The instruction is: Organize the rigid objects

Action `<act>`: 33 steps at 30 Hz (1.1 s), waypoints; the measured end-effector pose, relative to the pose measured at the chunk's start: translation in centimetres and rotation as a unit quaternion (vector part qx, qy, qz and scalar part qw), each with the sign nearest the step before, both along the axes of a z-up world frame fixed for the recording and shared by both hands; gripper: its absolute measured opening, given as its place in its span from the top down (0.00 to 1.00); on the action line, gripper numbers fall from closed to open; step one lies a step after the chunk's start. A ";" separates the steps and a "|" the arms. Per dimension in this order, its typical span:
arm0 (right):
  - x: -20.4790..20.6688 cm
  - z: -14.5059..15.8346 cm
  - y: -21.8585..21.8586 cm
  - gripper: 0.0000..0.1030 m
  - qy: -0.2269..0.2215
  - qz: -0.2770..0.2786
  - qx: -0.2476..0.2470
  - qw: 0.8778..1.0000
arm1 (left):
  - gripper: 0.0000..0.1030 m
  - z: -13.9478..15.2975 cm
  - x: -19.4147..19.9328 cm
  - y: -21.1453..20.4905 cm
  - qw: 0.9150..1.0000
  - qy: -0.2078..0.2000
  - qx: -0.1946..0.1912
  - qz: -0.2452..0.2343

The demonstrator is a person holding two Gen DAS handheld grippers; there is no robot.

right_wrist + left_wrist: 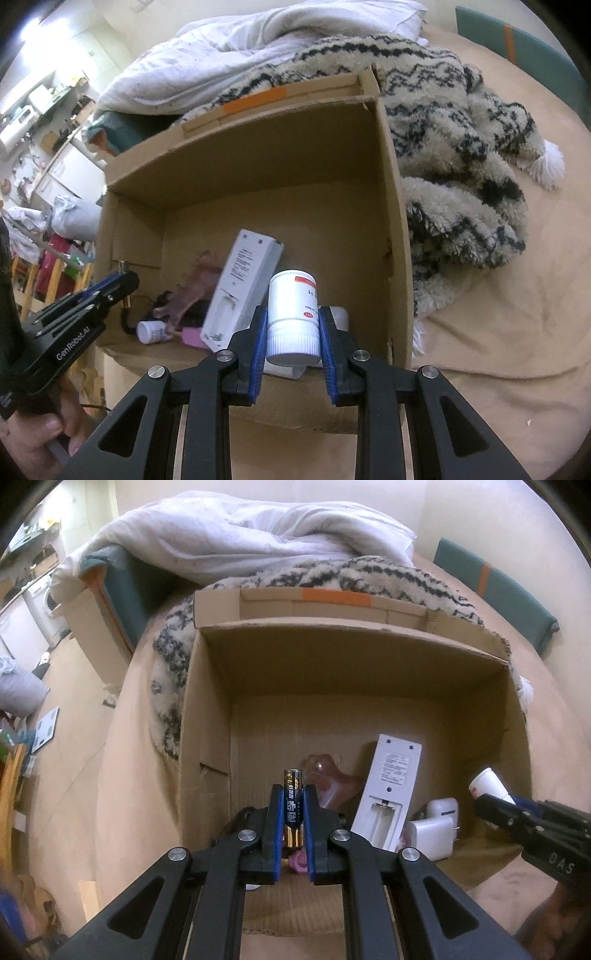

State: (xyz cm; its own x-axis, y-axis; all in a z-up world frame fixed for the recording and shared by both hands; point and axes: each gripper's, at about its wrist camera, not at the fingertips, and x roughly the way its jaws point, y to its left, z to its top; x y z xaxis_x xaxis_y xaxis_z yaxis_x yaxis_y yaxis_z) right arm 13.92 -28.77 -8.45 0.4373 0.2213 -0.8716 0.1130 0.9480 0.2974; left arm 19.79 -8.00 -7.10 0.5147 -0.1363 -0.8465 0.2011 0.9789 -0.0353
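Observation:
My left gripper [293, 794] is shut on a black and gold battery [293, 808], held upright over the open cardboard box [332, 653]. My right gripper [293, 314] is shut on a white pill bottle [293, 314] with a ribbed cap facing me, also above the box [391, 206]. Inside lie a white remote control [388, 790] with its battery bay uncovered, a pinkish translucent bottle [332, 782], white chargers [436, 827] and a small white bottle [151, 331]. The right gripper with its bottle shows at the right edge [491, 794] of the left wrist view; the left gripper [122, 284] shows at the left of the right wrist view.
The box sits on a tan bed sheet [498, 314]. A fluffy black-and-cream blanket [461, 147] lies behind and to the right of it, and a white duvet [240, 531] is heaped behind. A teal headboard [517, 594] is at far right. A person's hand [33, 439] grips the left gripper's handle.

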 end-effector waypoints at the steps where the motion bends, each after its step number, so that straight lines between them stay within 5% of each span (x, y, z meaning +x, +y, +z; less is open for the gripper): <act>1: 0.0 -0.2 -0.1 0.73 0.002 -0.002 0.002 1.000 | 0.91 -0.1 0.1 0.0 1.000 0.000 -0.002 0.003; 3: 0.1 -0.3 -0.2 0.73 0.006 -0.004 0.002 1.000 | 0.90 -0.2 0.2 -0.1 1.000 0.002 0.004 0.006; 5: 0.2 -0.4 -0.3 0.73 0.008 -0.006 0.003 1.000 | 0.78 -0.3 0.2 -0.3 1.000 0.006 0.010 0.006; 7: 0.2 -0.5 -0.3 0.73 0.009 -0.007 0.004 1.000 | 0.40 -0.2 0.1 -0.2 1.000 0.007 0.006 0.013; 8: 0.2 -0.4 -0.3 0.73 0.008 -0.008 0.004 1.000 | 0.35 -0.1 0.0 0.0 1.000 0.003 0.002 0.016; 13: 0.4 -0.2 -0.3 0.68 0.002 -0.007 0.013 1.000 | 0.34 0.4 -0.2 -0.2 1.000 -0.008 0.006 0.012; 15: 0.3 0.1 -0.4 0.33 -0.006 -0.009 0.019 1.000 | 0.34 0.4 -0.3 -0.1 1.000 -0.005 0.006 0.015; 16: 0.2 0.4 -0.5 0.28 -0.014 -0.011 0.022 1.000 | 0.34 0.3 -0.2 0.0 1.000 -0.002 0.004 0.017; 29: -0.2 2.0 -1.3 0.26 -0.046 -0.030 0.047 0.997 | 0.34 1.2 -1.0 0.9 0.999 -0.013 0.009 0.037; 33: -0.7 1.7 -1.8 0.07 -0.038 -0.042 0.079 0.995 | 0.34 1.2 -1.7 1.5 1.000 0.000 0.006 0.024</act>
